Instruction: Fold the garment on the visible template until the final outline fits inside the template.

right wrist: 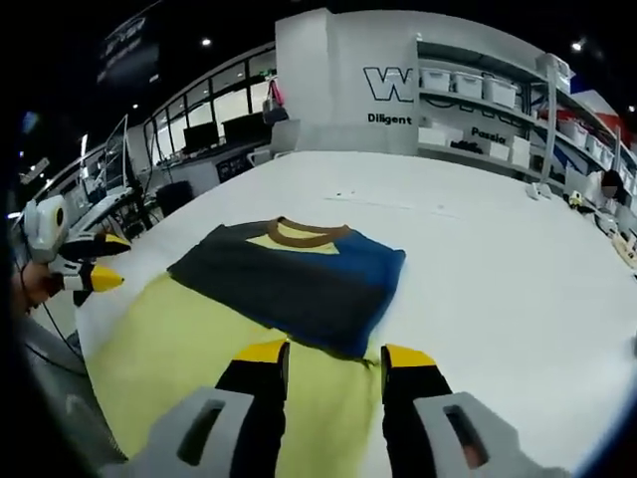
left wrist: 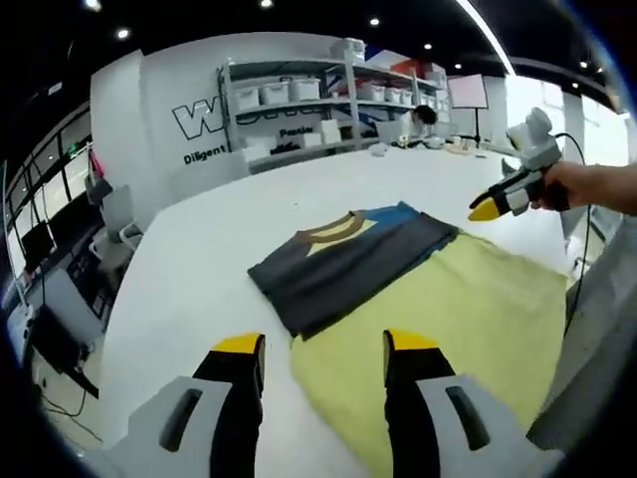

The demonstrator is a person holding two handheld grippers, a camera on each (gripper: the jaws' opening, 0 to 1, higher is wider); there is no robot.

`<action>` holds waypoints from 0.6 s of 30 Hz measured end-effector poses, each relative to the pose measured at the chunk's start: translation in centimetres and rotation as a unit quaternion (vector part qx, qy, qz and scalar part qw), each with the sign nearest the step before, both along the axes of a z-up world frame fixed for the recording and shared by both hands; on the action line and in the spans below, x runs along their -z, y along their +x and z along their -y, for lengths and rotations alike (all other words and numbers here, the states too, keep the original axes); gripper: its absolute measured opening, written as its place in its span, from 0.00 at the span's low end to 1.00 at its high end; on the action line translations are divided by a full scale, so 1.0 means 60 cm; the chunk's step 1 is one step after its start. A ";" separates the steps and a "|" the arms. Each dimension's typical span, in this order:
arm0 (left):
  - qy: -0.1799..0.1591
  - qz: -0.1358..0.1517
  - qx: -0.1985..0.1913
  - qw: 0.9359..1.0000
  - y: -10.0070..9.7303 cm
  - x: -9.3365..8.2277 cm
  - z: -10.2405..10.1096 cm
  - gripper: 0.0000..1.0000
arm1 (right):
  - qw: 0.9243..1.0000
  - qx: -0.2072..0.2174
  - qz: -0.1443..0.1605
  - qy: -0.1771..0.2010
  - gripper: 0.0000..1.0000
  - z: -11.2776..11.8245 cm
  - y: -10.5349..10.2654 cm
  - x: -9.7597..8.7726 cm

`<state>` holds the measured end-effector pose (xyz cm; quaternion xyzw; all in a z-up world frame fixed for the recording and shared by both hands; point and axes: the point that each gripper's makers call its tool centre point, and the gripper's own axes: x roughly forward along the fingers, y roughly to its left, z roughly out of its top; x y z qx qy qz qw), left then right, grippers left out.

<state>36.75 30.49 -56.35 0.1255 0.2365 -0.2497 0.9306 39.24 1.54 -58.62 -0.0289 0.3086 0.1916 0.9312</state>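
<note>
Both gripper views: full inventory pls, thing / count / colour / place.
garment: 1, dark grey and blue with brown collar, folded, lying on the far part of the template
template: 1, yellow-green sheet, flat on the table, near edge
table: 1, white, under everything
shelving: 1 unit, grey with white bins, against the back wall
desks with monitors: several, dark, beyond the table by the windows
left gripper: 1, black with yellow tips, open, over the template's near edge
right gripper: 1, same colours, open, just short of the garment's near hem
hand: 1, holding the right gripper
</note>
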 end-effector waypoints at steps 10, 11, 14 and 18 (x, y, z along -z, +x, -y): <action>0.036 -0.062 0.074 0.995 -0.077 0.041 0.006 0.42 | 0.999 -0.033 -0.001 0.007 0.32 -0.005 -0.054 0.000; 0.041 -0.063 0.077 0.994 -0.083 0.043 0.006 0.42 | 0.999 -0.038 -0.003 0.008 0.33 -0.006 -0.061 0.001; 0.048 -0.069 0.090 0.992 -0.098 0.046 0.007 0.43 | 0.998 -0.067 -0.004 0.003 0.34 -0.013 -0.079 0.005; 0.053 -0.076 0.121 0.988 -0.123 0.054 0.010 0.43 | 0.996 -0.092 -0.010 0.004 0.35 -0.021 -0.101 0.010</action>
